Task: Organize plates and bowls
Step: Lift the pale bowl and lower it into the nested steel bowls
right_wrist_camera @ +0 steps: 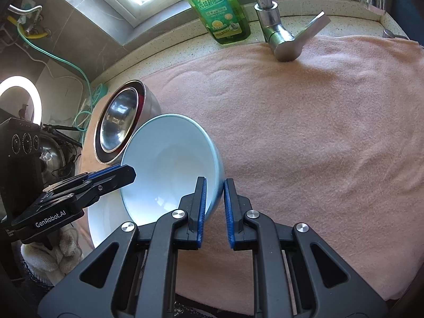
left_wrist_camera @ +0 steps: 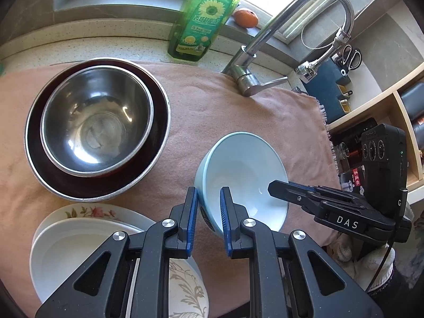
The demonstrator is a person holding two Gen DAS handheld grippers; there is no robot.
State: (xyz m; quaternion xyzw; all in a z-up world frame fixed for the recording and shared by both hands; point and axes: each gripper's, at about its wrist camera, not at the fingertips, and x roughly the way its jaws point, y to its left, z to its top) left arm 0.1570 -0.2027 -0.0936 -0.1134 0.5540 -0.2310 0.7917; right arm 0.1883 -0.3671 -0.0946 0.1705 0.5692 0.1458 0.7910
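Observation:
A light blue bowl [left_wrist_camera: 243, 164] [right_wrist_camera: 169, 159] is held by its rim from two sides and sits tilted over the pink towel [left_wrist_camera: 212, 100] [right_wrist_camera: 318, 145]. My left gripper [left_wrist_camera: 209, 193] [right_wrist_camera: 127, 172] is shut on the bowl's near-left rim. On the opposite rim my right gripper [right_wrist_camera: 215, 185] [left_wrist_camera: 275, 185] is shut as well. A steel bowl [left_wrist_camera: 98, 122] [right_wrist_camera: 116, 124] rests inside a larger dark-lined steel bowl [left_wrist_camera: 159, 132]. At the lower left a white plate [left_wrist_camera: 79, 243] [right_wrist_camera: 103, 220] lies on a floral plate [left_wrist_camera: 87, 210].
A green dish-soap bottle [left_wrist_camera: 201, 23] [right_wrist_camera: 220, 8] and a chrome faucet [left_wrist_camera: 249, 79] [right_wrist_camera: 281, 39] stand at the towel's far edge. An orange [left_wrist_camera: 246, 18] sits on the sill. A shelf with jars [left_wrist_camera: 371, 132] is to the right, with scissors [left_wrist_camera: 351, 55] above it.

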